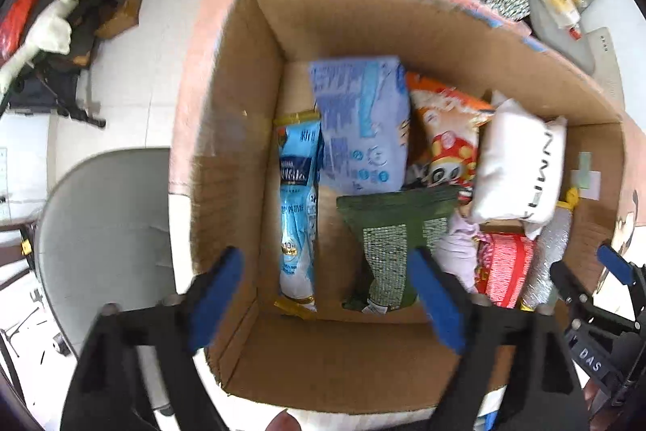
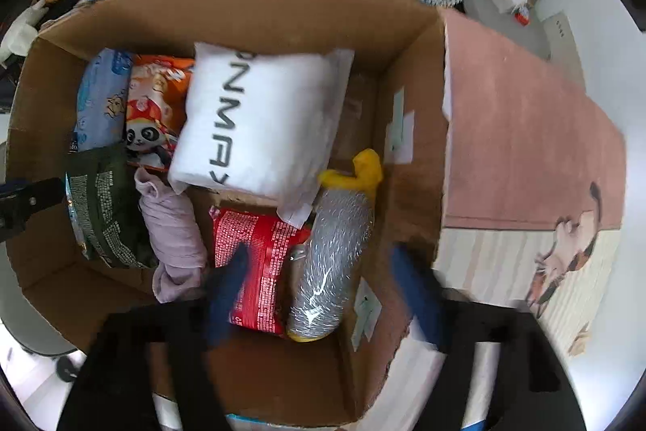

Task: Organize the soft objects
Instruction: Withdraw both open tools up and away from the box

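Left wrist view: left gripper (image 1: 327, 293) above near end of cardboard box (image 1: 242, 75), fingers spread apart, nothing between them. Box holds soft packs. Light blue tall pouch (image 1: 298, 204) stands along left wall. Pale blue pack (image 1: 363, 124) at far end, orange panda bag (image 1: 448, 136) beside it. Dark green pouch (image 1: 389, 241) lies just ahead of the fingers. White pillow pack (image 1: 519, 164) toward right wall, overlapping the red packet (image 1: 504, 269); silver roll (image 1: 549, 261) beside that. Right gripper (image 1: 613, 285) visible at right edge over box wall.

Right wrist view: right gripper (image 2: 323, 301) over near right corner, fingers wide apart, empty. Red packet (image 2: 258, 269) and silver roll (image 2: 333, 261) side by side below it, touching. Lilac cloth (image 2: 173, 233) left of red packet. White pillow pack (image 2: 258, 120) behind them.
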A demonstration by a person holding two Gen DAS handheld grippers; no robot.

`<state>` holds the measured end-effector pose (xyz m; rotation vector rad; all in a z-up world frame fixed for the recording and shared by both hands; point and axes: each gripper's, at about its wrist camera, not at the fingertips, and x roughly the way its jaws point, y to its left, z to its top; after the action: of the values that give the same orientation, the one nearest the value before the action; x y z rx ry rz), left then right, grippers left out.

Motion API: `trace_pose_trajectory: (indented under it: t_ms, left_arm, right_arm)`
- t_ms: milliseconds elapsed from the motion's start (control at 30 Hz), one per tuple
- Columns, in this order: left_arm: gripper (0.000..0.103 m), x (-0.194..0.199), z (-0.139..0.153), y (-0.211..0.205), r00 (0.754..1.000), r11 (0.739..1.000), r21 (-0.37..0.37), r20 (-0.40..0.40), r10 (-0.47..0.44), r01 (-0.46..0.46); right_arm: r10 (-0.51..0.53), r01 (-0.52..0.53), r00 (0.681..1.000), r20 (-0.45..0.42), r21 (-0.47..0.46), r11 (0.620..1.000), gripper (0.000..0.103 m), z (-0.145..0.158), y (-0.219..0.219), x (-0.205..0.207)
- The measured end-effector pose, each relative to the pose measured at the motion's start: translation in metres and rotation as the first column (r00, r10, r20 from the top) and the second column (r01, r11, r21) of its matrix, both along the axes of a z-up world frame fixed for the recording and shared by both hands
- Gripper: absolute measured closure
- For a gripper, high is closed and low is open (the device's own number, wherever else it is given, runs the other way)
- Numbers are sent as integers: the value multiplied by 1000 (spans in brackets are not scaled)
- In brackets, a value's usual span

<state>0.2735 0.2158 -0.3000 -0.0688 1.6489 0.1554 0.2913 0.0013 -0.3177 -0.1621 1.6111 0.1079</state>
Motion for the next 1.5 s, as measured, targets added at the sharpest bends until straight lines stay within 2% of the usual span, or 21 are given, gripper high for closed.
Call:
trace_pose_trajectory:
  t_ms: [33,100,133,433,767,1033,1233,1500]
  left_arm:
    - [12,-1,6,-1,1000,1000,1,18,-3,3]
    - [3,-8,15,-7,999,1000,6,44,-10,9]
    - [3,-11,20,-9,998,1000,2,64,-9,8]
    - [1,-32,39,-10,984,1000,-11,177,-10,12]
    - [1,-57,34,-15,982,1000,-7,191,-3,4]
    - [1,-64,47,-21,976,1000,8,217,-17,16]
    - [1,-82,89,-39,955,999,20,291,-52,48]
    - [1,-127,170,-60,906,996,39,413,-90,81]
  right_arm:
    - [-4,4,1000,6,7,1000,8,3,0,-1]
    - [-14,13,1000,15,19,1000,4,9,0,-4]
    - [-21,21,1000,22,30,999,0,12,0,-6]
    - [-86,79,993,81,90,993,0,31,-6,-35]
    - [-109,102,993,56,106,989,0,22,-1,-53]
    - [-111,101,990,84,116,988,0,35,-3,-58]
    - [-118,96,981,155,143,985,0,76,-13,-73]
    - [-137,85,949,283,189,978,0,161,-38,-118]
